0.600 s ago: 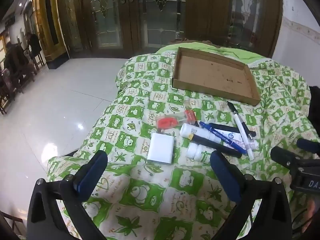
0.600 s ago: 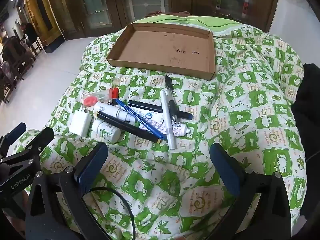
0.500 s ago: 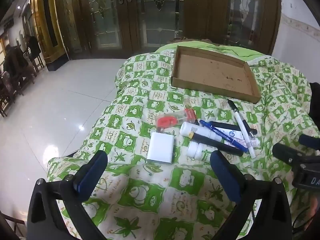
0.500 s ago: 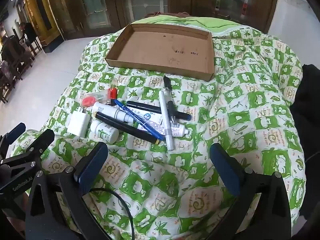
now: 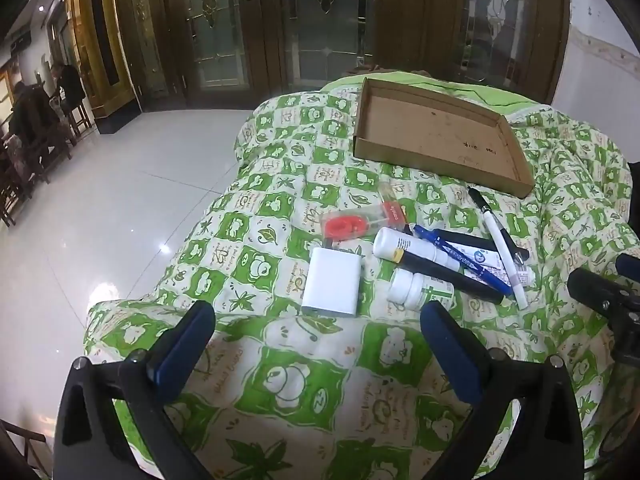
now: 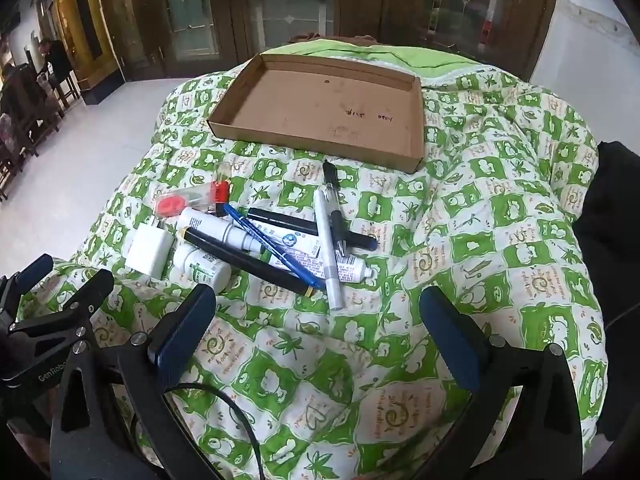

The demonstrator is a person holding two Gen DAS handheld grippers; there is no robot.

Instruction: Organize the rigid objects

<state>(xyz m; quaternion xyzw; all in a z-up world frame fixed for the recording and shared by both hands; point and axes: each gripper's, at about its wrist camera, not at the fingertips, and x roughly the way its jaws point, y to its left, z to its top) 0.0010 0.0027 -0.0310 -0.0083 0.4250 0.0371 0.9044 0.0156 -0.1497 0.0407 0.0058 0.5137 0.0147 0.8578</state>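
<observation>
Left wrist view. Your left gripper [image 5: 316,344] hangs above the green-and-cream checked quilt [image 5: 280,384], its blue-padded fingers [image 5: 182,346] spread wide with only fabric between them. Just beyond them lies a flat white rectangular power bank [image 5: 331,282]. Beside it, to the right, a small white pill bottle [image 5: 416,287] lies on its side. Behind the power bank sits a clear plastic case with a red reel inside [image 5: 352,226]. A white tube with a printed label [image 5: 436,254] runs diagonally through the pile, with a black marker [image 5: 448,276] and a blue ballpoint pen [image 5: 460,258] lying across it. A white pen with a black cap [image 5: 498,240] crosses the right end of the pile. The shallow brown cardboard tray [image 5: 520,168] sits further back on the quilt, apart from the pile, with nothing in it. Part of your right gripper [image 5: 600,292] shows at the right edge.

Right wrist view. Your right gripper [image 6: 318,326] is likewise spread wide over bare quilt [image 6: 480,240], pinching nothing. The pile lies ahead and to the left: power bank [image 6: 148,250], pill bottle [image 6: 202,266], black marker [image 6: 248,262], blue pen [image 6: 272,246], white pen [image 6: 328,248]. The cardboard tray [image 6: 416,148] lies beyond, unfilled. Your left gripper [image 6: 48,296] shows at the lower left, fingers apart.
</observation>
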